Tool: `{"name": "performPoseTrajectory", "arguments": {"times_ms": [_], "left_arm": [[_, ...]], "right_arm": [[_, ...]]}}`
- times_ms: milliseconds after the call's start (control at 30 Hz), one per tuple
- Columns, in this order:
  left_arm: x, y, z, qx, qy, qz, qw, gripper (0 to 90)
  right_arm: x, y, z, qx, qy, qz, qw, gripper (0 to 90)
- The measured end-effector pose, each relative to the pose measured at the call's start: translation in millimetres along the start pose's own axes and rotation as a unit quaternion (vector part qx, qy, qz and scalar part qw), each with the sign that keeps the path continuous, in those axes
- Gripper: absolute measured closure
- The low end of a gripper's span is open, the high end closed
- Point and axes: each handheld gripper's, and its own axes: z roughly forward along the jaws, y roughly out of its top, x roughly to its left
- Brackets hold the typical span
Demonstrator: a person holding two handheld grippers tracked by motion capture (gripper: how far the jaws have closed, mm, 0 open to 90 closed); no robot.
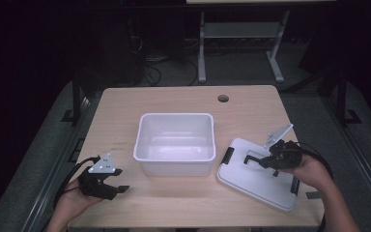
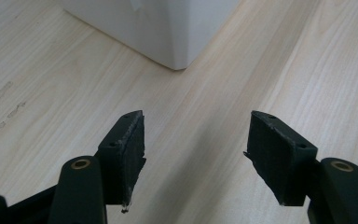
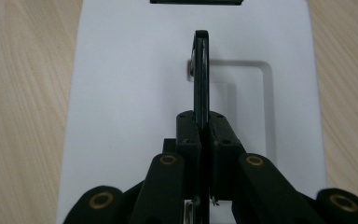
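On the left of the high view, the left gripper (image 1: 118, 180) hovers low over the wooden counter (image 1: 174, 203), near its front edge, held in the person's left hand (image 1: 75, 198). Its jaws stand spread with nothing between them — in the left gripper view the two black pads (image 2: 129, 149) frame bare wood, and a corner of the white bin (image 2: 168, 32) rises just ahead.

That bin (image 1: 175, 143) sits in the middle of the counter, open side up, white inside and holding nothing visible.

To its right lies the white lid (image 1: 251, 181), flat on the counter and turned at an angle, its near corner close to the bin's front right corner. The right gripper (image 1: 263, 162) rests over it, held by the right hand (image 1: 311, 171). Its jaws are pressed together on the lid's black handle (image 3: 201, 74) — in the right gripper view the thin handle stands upright on edge, pinched between the pads above a rectangular recess in the lid (image 3: 121, 93).
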Motion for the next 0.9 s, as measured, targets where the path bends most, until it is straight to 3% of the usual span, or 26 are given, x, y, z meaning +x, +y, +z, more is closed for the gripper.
{"name": "performPoseTrajectory", "arguments": {"times_ms": [167, 600, 900], "left_arm": [[-0.5, -3.0, 0.7, -0.013, -0.002, -0.01, 0.9999, 34.5], [0.3, -15.4, 0.2, -0.019, 0.004, -0.032, 0.9993, 29.8], [-0.5, -18.1, -2.6, -0.019, 0.008, -0.033, 0.9992, 28.2]], "right_arm": [[2.4, -2.2, -7.6, -0.003, -0.005, -0.001, 1.0, 84.5], [7.5, -3.6, -32.2, -0.018, -0.02, -0.018, 0.9995, 84.6], [12.2, -1.7, -50.7, -0.023, -0.035, -0.023, 0.9989, 84.5]]}}
